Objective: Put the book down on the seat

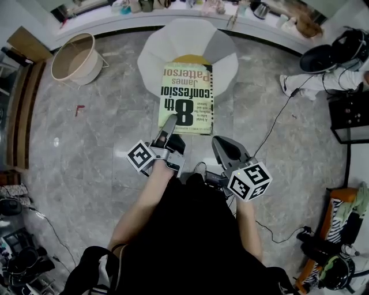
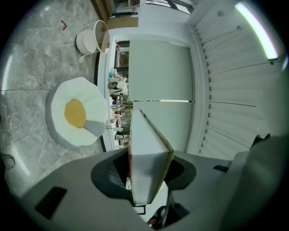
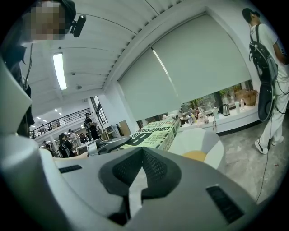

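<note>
The book [image 1: 187, 95], pale green with "8th Confession" in black, hangs over the fried-egg shaped seat [image 1: 225, 57] on the floor, covering most of its yellow middle. My left gripper [image 1: 168, 124] is shut on the book's near edge. In the left gripper view the book's [image 2: 146, 167] page edge stands between the jaws, and the seat [image 2: 63, 131] lies lower left. My right gripper [image 1: 222, 147] hovers just right of the book, shut and holding nothing. The right gripper view shows the book [image 3: 156, 133] ahead of the seat [image 3: 205, 144], with my right gripper [image 3: 135, 180] in front.
A beige bucket [image 1: 75, 57] stands on the marble floor to the left. A person [image 1: 323, 78] with a black bag stands at the right, near a black cart [image 1: 351, 115]. A cable [image 1: 282, 115] runs across the floor. A cluttered counter [image 1: 173, 14] lines the back.
</note>
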A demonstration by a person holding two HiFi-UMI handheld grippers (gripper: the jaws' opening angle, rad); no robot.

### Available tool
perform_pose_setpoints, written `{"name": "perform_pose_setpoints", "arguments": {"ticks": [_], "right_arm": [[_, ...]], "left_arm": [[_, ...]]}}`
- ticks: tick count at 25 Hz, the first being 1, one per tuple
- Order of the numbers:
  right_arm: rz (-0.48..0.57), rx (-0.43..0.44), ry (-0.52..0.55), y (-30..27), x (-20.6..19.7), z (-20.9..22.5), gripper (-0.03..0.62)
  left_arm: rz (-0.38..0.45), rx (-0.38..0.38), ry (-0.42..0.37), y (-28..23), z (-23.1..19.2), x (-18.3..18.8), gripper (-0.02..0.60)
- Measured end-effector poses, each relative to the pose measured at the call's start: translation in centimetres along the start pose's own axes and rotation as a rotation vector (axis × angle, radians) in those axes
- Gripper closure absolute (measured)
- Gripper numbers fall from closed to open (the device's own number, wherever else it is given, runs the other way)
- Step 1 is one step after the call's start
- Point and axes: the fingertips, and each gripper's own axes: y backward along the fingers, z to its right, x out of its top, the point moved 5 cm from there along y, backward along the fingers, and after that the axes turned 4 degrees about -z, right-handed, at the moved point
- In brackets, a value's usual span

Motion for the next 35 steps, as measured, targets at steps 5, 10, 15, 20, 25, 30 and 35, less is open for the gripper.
{"name": "perform_pose_setpoints", "arguments": {"ticks": [5,10,15,20,25,30,35], "right_arm": [[-0.003,0.009,0.018,0.7,-0.6,0.5,0.579],[-0.013,0.026,0.011,1.1,-1.1,1.3,0.579],[-0.034,0.041,-0.026,0.3,-1.2,1.7,0.579],[-0.056,0.045,-0.038,0.5,-0.4,2.2,0.579],[-0.07,0.055,-0.027,0.0,-0.3,1.9,0.579],[-0.06,0.043,-0.018,0.0,0.0,2.0,0.579],[-0.028,0.015,0.007,-0.4,-0.7,1.4,0.579]], "left_arm": [[0.022,-0.028,-0.007,0.0,0.2,-0.3,0.402],[0.045,-0.05,-0.029,0.2,0.0,-0.7,0.402],[0.065,-0.017,-0.019,0.4,-0.2,-0.4,0.402],[0.062,-0.029,-0.029,-0.4,-0.1,-0.7,0.402],[0.067,-0.021,-0.029,0.0,-0.2,-0.7,0.402],[0.068,-0.029,-0.011,-0.3,-0.4,-0.5,0.402],[0.047,-0.051,-0.016,-0.2,-1.1,-0.3,0.402]]}}
